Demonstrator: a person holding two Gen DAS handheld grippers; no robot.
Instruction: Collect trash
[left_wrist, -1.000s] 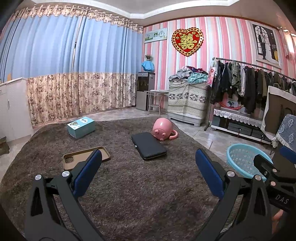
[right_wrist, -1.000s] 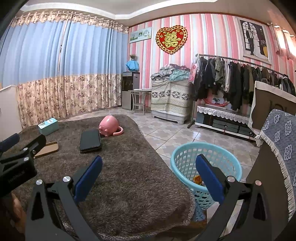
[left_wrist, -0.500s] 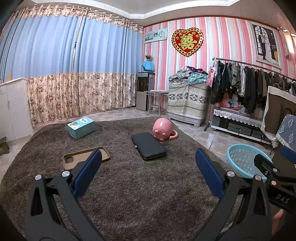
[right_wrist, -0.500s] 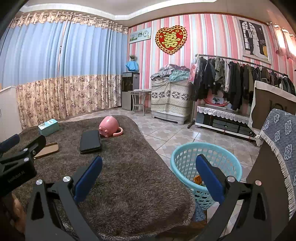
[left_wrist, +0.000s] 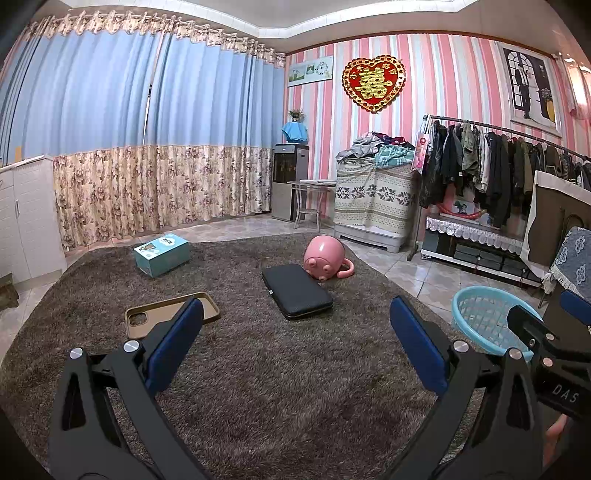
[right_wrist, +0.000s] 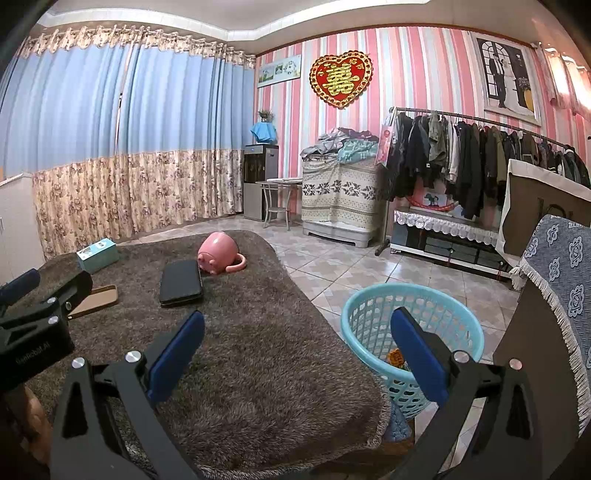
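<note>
The left gripper (left_wrist: 295, 339) is held level, its jaws spread wide with nothing between the blue pads (left_wrist: 173, 347). The right gripper (right_wrist: 297, 349) sits beside it, jaws equally wide and empty. A fingertip (left_wrist: 552, 435) shows beneath the right gripper's body.

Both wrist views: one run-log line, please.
left hand-held gripper open, empty | right hand-held gripper open, empty | basket beside rug

I'm in a home living room or bedroom: pink striped wallpaper (left_wrist: 443, 74), red double-happiness heart (left_wrist: 373, 83), wedding photo (left_wrist: 532, 85), blue floor-length curtains (left_wrist: 147, 147), loaded clothes rack (left_wrist: 491, 166), water dispenser (left_wrist: 290, 181), shaggy brown carpet (left_wrist: 277, 369) over floor tiles (right_wrist: 332, 273).
</note>
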